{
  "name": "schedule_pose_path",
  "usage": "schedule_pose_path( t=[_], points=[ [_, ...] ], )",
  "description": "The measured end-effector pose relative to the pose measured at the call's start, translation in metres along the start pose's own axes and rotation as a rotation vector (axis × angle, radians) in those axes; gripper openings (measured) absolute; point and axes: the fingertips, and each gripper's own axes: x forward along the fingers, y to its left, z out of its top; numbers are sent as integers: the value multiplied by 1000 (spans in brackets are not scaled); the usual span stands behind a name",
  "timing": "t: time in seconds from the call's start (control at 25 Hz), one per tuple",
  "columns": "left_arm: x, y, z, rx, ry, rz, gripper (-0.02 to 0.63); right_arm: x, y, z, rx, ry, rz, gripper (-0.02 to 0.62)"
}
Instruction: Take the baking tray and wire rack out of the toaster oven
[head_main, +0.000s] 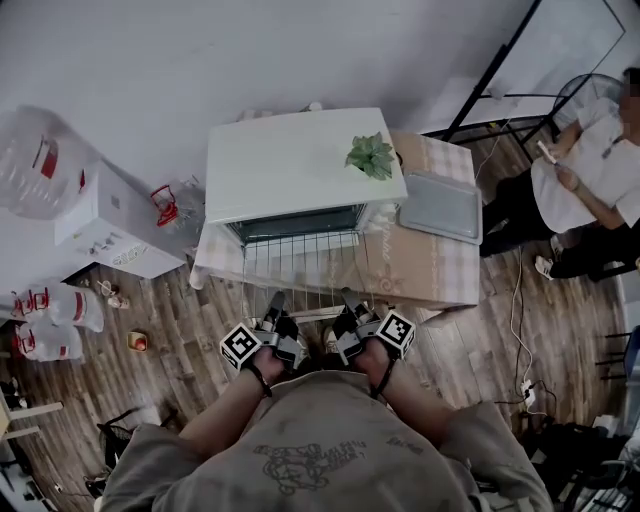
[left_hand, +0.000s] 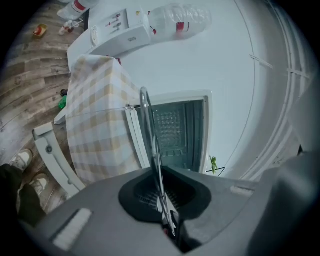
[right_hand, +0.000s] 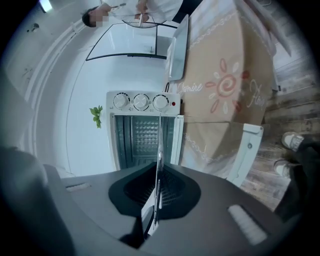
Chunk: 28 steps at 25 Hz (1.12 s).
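The white toaster oven (head_main: 300, 165) stands open on a cloth-covered table (head_main: 440, 270). The wire rack (head_main: 300, 265) sticks out of its mouth toward me, level, over the table's front edge. My left gripper (head_main: 275, 312) is shut on the rack's near left edge, and my right gripper (head_main: 350, 308) is shut on its near right edge. In the left gripper view the rack (left_hand: 149, 130) runs edge-on from the gripper (left_hand: 167, 222) to the oven cavity (left_hand: 175, 130). The right gripper view shows the same rack (right_hand: 159, 150) pinched by the gripper (right_hand: 152, 220). The grey baking tray (head_main: 440, 205) lies on the table right of the oven.
A small green plant (head_main: 372, 155) sits on the oven's top. A person (head_main: 590, 170) sits at the far right beside a black frame. Large water bottles (head_main: 35, 160) and a white box (head_main: 110, 225) stand on the wooden floor at the left.
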Motion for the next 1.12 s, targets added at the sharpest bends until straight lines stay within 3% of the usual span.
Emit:
schedule_pose_path(
  t=[0.28, 1.12],
  points=[
    [20, -10, -49, -14, 137, -23, 3, -44, -10, 34, 8, -106, -22, 31],
    [92, 12, -244, 56, 649, 59, 3, -206, -60, 156, 36, -567, -114, 31]
  ],
)
